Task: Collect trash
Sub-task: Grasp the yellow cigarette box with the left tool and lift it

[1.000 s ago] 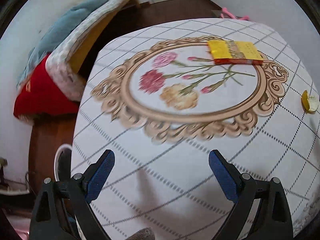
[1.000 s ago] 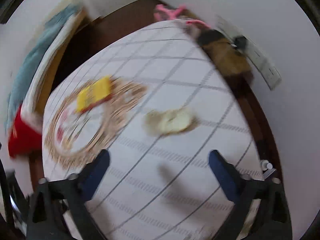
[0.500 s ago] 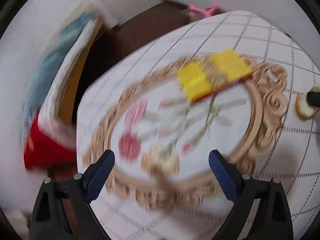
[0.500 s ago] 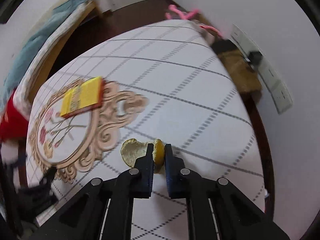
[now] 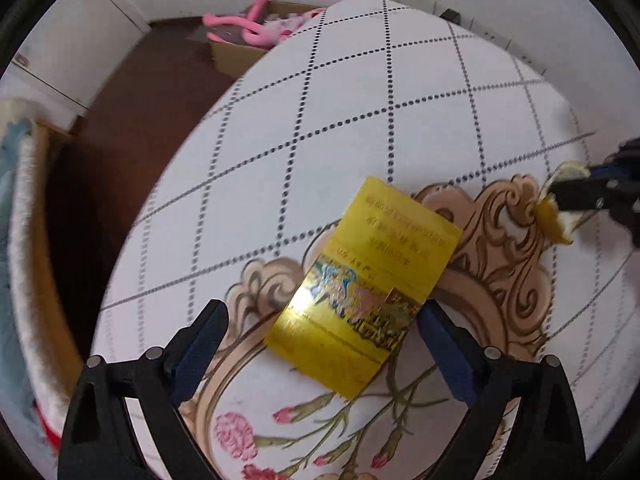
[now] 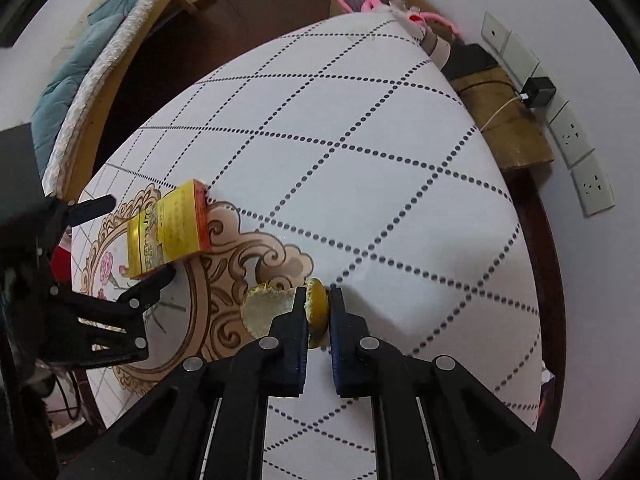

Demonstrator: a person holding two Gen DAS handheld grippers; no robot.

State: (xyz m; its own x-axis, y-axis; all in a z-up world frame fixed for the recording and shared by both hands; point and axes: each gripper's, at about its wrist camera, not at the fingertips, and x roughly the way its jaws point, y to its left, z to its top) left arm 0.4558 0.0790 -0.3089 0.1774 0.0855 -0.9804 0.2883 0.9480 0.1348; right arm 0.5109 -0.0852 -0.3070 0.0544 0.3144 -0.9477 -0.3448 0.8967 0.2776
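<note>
A flat yellow box (image 5: 366, 280) lies on the round white table (image 5: 360, 100), over its printed flower frame. My left gripper (image 5: 322, 328) is open, with the near end of the box between its blue pads. The box also shows in the right wrist view (image 6: 168, 228), with the left gripper (image 6: 132, 240) around it. My right gripper (image 6: 318, 306) is shut on a piece of orange peel (image 6: 314, 306), lifted a little above the table. The peel also shows at the right edge of the left wrist view (image 5: 556, 216).
A cardboard box with a pink toy (image 5: 256, 36) stands on the floor beyond the table. Bedding (image 6: 80, 64) lies at the far left. A wooden stand (image 6: 504, 120) and wall sockets (image 6: 580, 148) are at the right.
My left gripper moved forward over the table to the yellow box. My right gripper closed on the orange peel and has lifted it slightly.
</note>
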